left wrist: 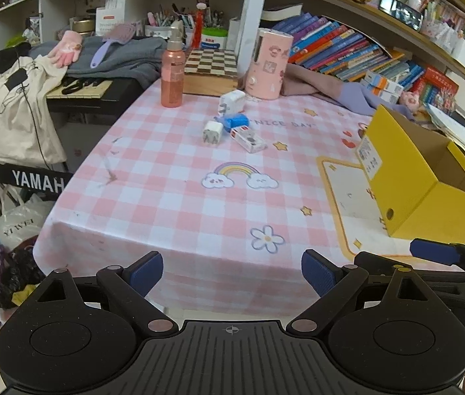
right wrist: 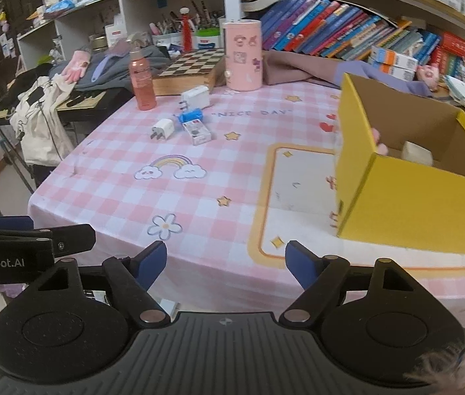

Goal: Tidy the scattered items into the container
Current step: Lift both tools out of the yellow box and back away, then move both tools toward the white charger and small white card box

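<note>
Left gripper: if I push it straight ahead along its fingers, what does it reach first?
Probably bare tablecloth. The left gripper is open and empty, angled down over the near table edge. The cluster of small items around the blue item lies farther along that line, though depth is hard to judge.

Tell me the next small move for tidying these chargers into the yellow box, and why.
Probably reach the left gripper forward toward the small white charger, the nearest of the cluster. Both grippers hang at the table's near edge with jaws open and empty, and four small items still lie far from the yellow box.
</note>
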`<state>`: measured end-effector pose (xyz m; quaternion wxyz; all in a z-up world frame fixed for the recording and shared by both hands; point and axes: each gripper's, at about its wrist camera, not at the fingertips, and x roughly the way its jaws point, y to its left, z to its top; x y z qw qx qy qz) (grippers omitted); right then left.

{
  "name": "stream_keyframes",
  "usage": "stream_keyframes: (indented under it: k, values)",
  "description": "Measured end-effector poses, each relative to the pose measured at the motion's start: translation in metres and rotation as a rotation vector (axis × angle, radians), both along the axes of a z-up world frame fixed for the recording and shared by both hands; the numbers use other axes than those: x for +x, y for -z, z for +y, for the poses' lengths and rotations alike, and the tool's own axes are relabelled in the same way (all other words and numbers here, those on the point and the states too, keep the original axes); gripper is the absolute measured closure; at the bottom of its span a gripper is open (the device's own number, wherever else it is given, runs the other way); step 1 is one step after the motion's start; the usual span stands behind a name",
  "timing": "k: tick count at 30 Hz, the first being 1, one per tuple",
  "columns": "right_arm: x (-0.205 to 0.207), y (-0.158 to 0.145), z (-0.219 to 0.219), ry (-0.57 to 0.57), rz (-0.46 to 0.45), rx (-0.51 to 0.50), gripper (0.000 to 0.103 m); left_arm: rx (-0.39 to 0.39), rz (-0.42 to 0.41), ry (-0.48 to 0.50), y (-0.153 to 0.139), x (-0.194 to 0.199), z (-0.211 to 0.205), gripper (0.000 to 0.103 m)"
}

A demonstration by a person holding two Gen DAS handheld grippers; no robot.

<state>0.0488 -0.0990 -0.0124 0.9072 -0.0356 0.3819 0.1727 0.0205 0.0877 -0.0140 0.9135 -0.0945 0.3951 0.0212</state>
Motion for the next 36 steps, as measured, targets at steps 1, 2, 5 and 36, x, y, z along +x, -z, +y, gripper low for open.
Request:
stream_keyframes:
  k: [1,2,5,36]
  values:
    - [0.003,0.000,0.002,-0.007,-0.003,0.001,0.026,-0.001,-0.002,-0.004,0.000,0.002,0.002,0.010]
    - [0.006,0.000,0.004,-0.011,-0.006,0.000,0.026,-0.001,-0.004,-0.007,0.001,0.005,0.004,0.010]
    - [0.019,0.002,0.009,-0.015,-0.004,-0.001,0.026,-0.003,-0.004,-0.019,0.004,0.013,0.010,0.010]
    - [0.212,0.012,0.061,-0.061,0.065,0.043,0.037,0.096,-0.009,0.077,0.036,0.185,0.041,0.048]
